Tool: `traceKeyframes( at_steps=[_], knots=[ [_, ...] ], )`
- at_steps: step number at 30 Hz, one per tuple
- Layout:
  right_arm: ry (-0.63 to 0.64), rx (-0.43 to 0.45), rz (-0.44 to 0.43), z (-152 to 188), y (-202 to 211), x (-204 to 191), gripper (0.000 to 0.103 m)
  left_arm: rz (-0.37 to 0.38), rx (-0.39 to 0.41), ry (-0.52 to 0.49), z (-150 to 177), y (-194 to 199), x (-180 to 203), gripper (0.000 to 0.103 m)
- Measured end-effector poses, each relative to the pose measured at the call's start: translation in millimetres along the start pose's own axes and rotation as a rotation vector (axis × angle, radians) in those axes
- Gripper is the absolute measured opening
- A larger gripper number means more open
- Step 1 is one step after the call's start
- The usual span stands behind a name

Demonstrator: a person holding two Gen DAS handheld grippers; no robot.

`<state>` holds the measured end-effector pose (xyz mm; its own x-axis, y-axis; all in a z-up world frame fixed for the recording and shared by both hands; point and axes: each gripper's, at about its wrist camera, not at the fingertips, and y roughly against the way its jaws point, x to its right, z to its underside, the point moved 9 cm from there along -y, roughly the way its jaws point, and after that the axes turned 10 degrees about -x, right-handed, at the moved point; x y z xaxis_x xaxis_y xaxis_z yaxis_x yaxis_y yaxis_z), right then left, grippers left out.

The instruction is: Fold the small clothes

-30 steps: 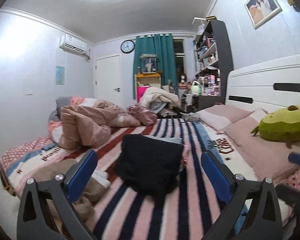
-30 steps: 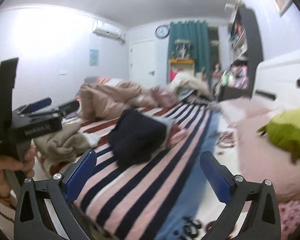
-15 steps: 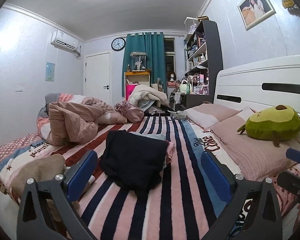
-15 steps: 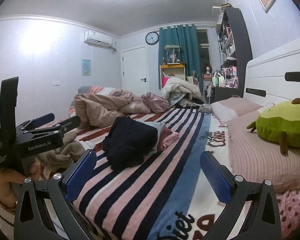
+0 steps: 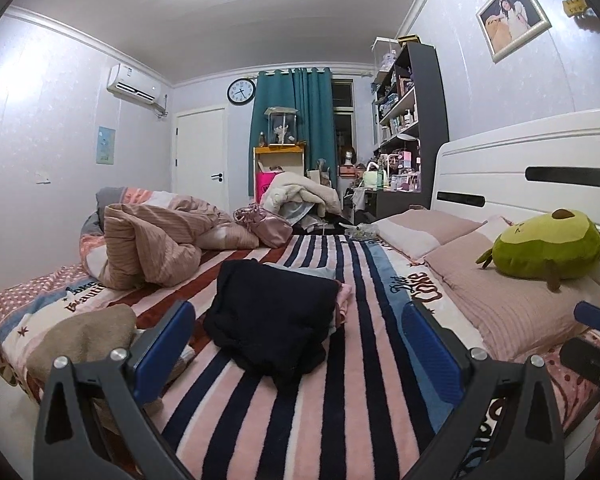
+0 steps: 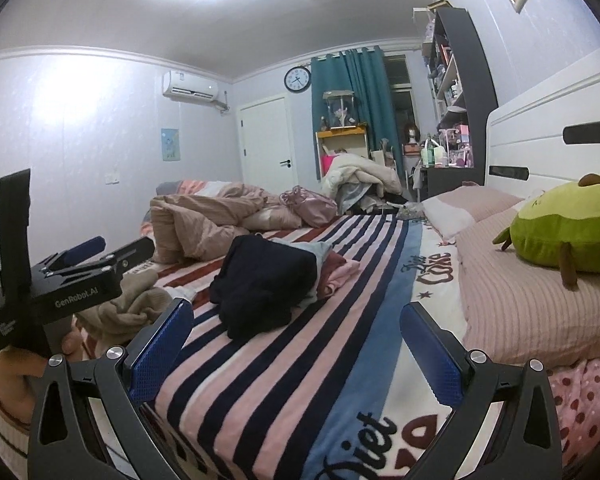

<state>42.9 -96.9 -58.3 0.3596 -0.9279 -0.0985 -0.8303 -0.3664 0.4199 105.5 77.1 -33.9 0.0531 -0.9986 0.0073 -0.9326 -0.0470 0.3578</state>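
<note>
A folded dark navy garment (image 5: 272,316) lies on top of a small stack with light blue and pink clothes (image 5: 342,304) on the striped blanket (image 5: 340,400). It also shows in the right wrist view (image 6: 268,284). A beige garment (image 5: 80,340) lies crumpled at the bed's left edge, seen too in the right wrist view (image 6: 132,308). My left gripper (image 5: 296,344) is open and empty, held back from the stack. My right gripper (image 6: 296,340) is open and empty, to the right of the stack. The left gripper's body (image 6: 56,280) shows at the left of the right wrist view.
A crumpled pink duvet (image 5: 152,248) lies at the far left of the bed. Pink pillows (image 5: 512,292) and a green avocado plush (image 5: 548,244) sit by the white headboard (image 5: 540,168). A shelf unit (image 5: 412,128) and clutter stand beyond the bed.
Both grippers have drawn back and steadied; the right view was blurred and tilted a second ago. The stack sits a little farther off. Both stay open.
</note>
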Motion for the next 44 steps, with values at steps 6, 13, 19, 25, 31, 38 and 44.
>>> traceKeyframes(
  at_steps=[6,13,19,25,31,38,44],
  knots=[
    [-0.006,0.001,-0.011,-1.6,-2.9,0.5,0.103,-0.003,-0.006,0.005,0.5,-6.1,-1.8,0.102],
    [-0.002,-0.002,-0.012,-6.0,-7.4,1.1,0.103,0.012,-0.012,0.014,-1.7,-15.6,-3.5,0.102],
    [0.001,-0.006,-0.017,-9.7,-11.1,-0.1,0.103,0.001,-0.012,0.001,-4.9,-23.2,-3.8,0.102],
    [-0.003,-0.005,-0.012,-13.2,-16.4,2.4,0.103,0.007,-0.012,0.004,-6.4,-26.6,-3.7,0.102],
    [-0.01,-0.009,-0.021,-17.4,-24.5,1.9,0.103,0.007,-0.012,0.011,-7.0,-29.0,-5.4,0.102],
    [-0.007,-0.013,-0.016,-17.0,-27.8,0.8,0.103,0.007,-0.008,0.006,-8.1,-32.0,-7.4,0.102],
    [-0.013,-0.015,-0.015,-18.8,-29.3,3.4,0.103,0.041,-0.007,0.017,-8.7,-33.1,-7.1,0.102]
  ],
)
